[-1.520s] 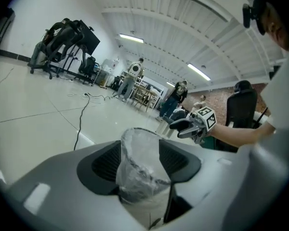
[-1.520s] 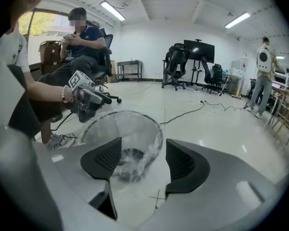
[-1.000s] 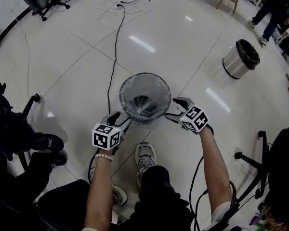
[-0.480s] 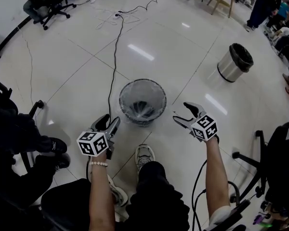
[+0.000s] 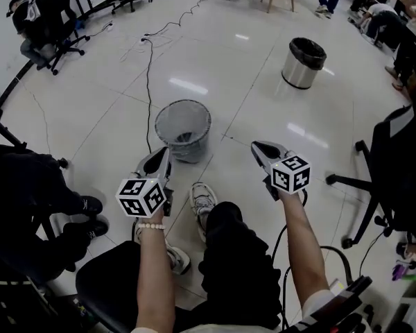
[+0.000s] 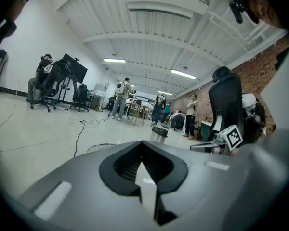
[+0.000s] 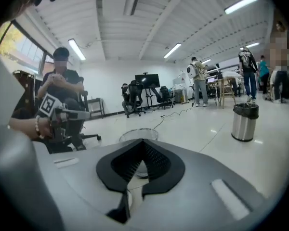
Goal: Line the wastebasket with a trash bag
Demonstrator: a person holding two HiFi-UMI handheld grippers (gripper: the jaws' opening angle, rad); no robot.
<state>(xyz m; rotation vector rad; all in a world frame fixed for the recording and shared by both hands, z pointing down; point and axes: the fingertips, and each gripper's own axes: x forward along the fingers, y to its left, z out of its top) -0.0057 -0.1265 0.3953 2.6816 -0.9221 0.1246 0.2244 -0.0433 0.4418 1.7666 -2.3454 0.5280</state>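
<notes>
Left gripper [image 5: 160, 158]: jaws had just closed, nothing between them
Right gripper [image 5: 258, 148]: likewise just closed, empty
Wastebasket [image 5: 183, 129]: stood ahead, between the 2 grippers, apart from them
Trash bag [image 5: 185, 113]: seemingly lined it; thin, light, slippery, so best pinched at the rim

Wastebasket [image 5: 183, 129] down there, whether it is lined too small to tell, in the left gripper view just a rim sliver showing, rest hidden behind the left gripper [image 6: 142, 146], office chair [image 5: 353, 181] cut by right edge
</notes>
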